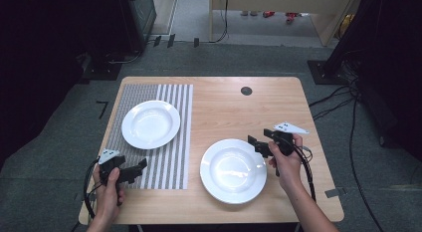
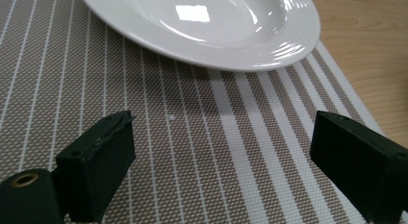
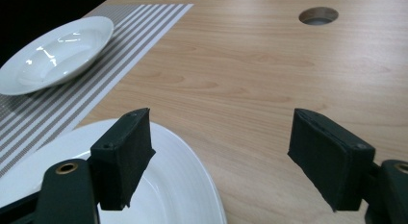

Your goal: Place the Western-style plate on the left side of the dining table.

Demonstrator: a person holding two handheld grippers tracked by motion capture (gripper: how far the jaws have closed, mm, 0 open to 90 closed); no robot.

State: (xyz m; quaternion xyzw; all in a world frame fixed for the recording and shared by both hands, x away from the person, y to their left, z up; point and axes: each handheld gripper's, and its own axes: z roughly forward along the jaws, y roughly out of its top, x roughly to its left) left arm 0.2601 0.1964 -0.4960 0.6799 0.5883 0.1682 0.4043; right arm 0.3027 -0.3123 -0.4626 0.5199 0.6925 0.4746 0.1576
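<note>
Two white plates lie on the wooden table [image 1: 278, 102]. The far plate [image 1: 151, 124] [image 2: 211, 27] [image 3: 53, 53] rests on a striped placemat [image 1: 169, 157] [image 2: 202, 137] [image 3: 96, 84] at the left. The near plate [image 1: 233, 171] [image 3: 159, 195] sits on bare wood near the front. My left gripper [image 1: 141, 167] [image 2: 221, 161] hovers low over the mat's front part, just short of the far plate, jaws wide and empty. My right gripper [image 1: 255, 142] [image 3: 219, 156] is open over the near plate's right rim, one jaw above the plate and one above the wood, nothing between them.
A round cable hole [image 1: 246, 90] [image 3: 318, 15] is set in the table near its far edge. Cables [image 1: 348, 107] run over the grey floor at the right. Dark stands and equipment [image 1: 124, 33] are behind the table.
</note>
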